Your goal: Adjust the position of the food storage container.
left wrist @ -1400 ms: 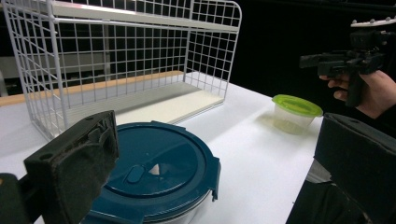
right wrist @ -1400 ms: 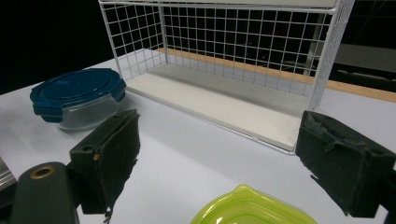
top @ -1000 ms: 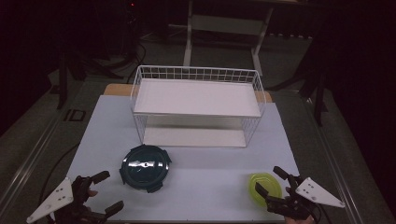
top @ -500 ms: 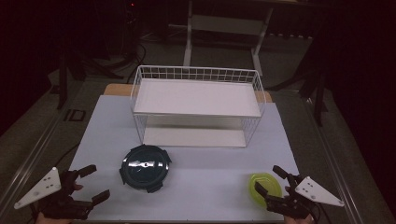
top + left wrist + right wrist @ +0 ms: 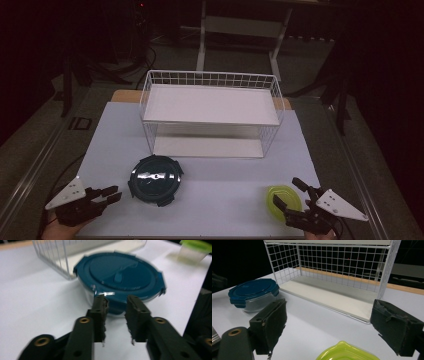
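Observation:
A round container with a dark blue clip lid [image 5: 154,179] sits on the white mat, front left. My left gripper [image 5: 114,194] lies just to its left and points at it. In the left gripper view the container [image 5: 120,277] stands right beyond the gripper [image 5: 116,301]. Its jaws have just been closing and keep a narrow gap with nothing between them. A small container with a lime-green lid [image 5: 280,192] sits front right. My right gripper [image 5: 286,191] hangs wide open around it, and the green lid [image 5: 347,352] shows low between its jaws [image 5: 332,317], untouched.
A white wire rack [image 5: 210,107] with two shelves stands at the back middle of the mat [image 5: 225,170]. Its lower shelf [image 5: 332,297] opens toward me. A wooden table edge shows behind it, with dark floor and stands around the table.
The left gripper's jaws have drawn from wide apart to a narrow gap, and the gripper has shifted at the front left. The right gripper and both containers have kept still.

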